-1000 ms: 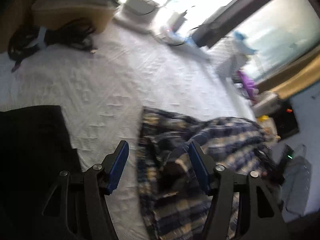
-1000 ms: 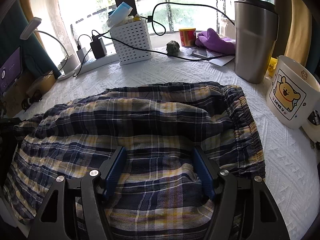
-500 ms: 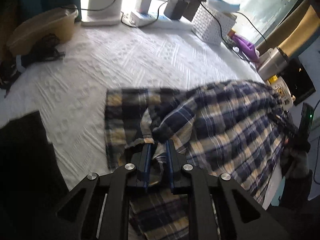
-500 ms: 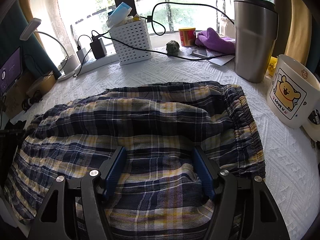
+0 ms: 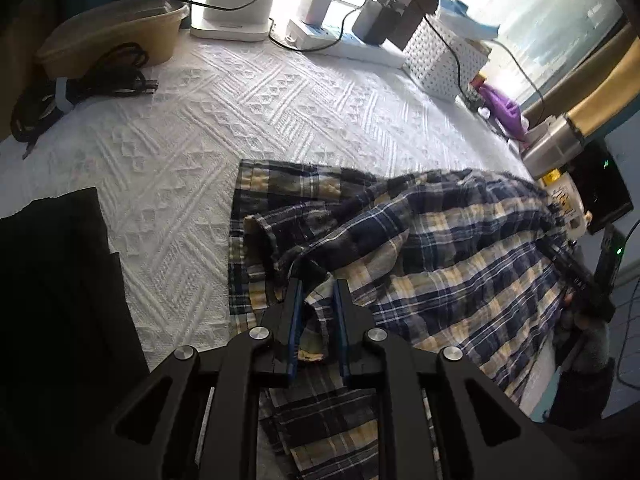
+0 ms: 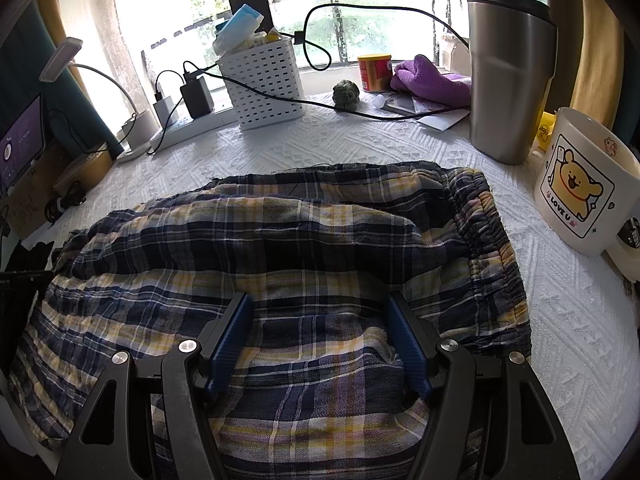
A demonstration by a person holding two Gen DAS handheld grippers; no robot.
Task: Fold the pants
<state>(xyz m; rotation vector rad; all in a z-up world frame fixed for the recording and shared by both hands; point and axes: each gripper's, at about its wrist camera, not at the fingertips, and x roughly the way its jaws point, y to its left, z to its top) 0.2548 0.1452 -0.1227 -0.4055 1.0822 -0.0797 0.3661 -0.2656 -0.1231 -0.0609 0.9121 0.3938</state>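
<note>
Blue, yellow and white plaid pants (image 6: 280, 240) lie spread on the white textured cloth (image 5: 200, 128), waistband to the right in the right wrist view. In the left wrist view my left gripper (image 5: 316, 280) is shut on a bunched fold at the leg end of the pants (image 5: 440, 260), lifting it a little off the flat lower layer. My right gripper (image 6: 319, 298) stands open, its blue fingers (image 6: 394, 320) resting down on the pants near the waistband, with a soft hump of fabric between them. The front edge of the pants is hidden under both grippers.
A folded black cloth (image 5: 52, 280) lies left of the pants. At the back are a cable bundle (image 5: 80, 88), a beige bowl (image 5: 112, 36), a power strip (image 5: 352, 44) and a white basket (image 6: 264, 80). A steel tumbler (image 6: 508, 76) and a bear mug (image 6: 580, 184) stand right.
My left gripper went from open astride the leg end to shut on a fold of it, and it shifted and rolled slightly with the cloth. My right gripper has not moved.
</note>
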